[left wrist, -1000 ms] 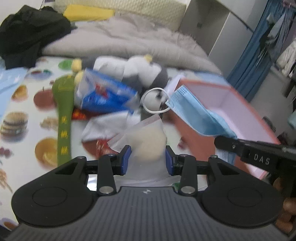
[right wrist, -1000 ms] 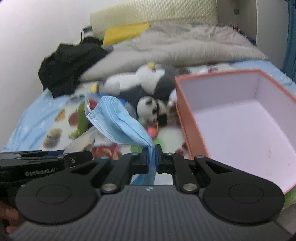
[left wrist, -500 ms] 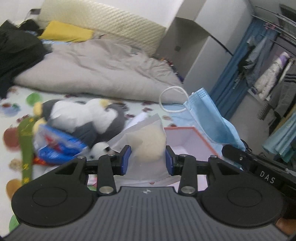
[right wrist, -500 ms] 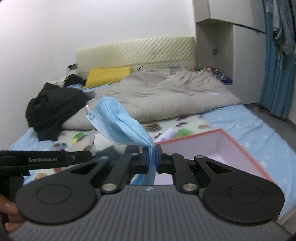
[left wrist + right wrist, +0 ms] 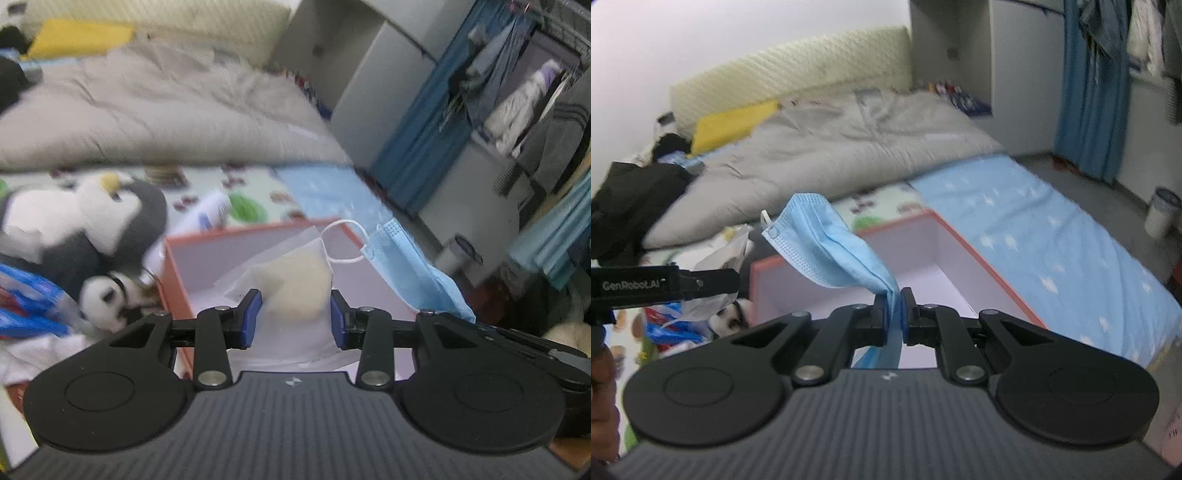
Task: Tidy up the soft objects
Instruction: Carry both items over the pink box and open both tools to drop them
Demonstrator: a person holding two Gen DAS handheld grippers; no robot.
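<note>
Two hand-held grippers hover over the orange box [image 5: 173, 266] at frame centre: the left hand-held gripper [image 5: 294, 318] grasps a translucent pouch [image 5: 295, 291], the right hand-held gripper [image 5: 893, 314] clenches a blue face mask [image 5: 827, 247].

White lettering "GenRobot.AI", slightly blurred, runs along the black left hand-held gripper [image 5: 665, 284] at nine o'clock in the right wrist view. No other text is legible.
</note>
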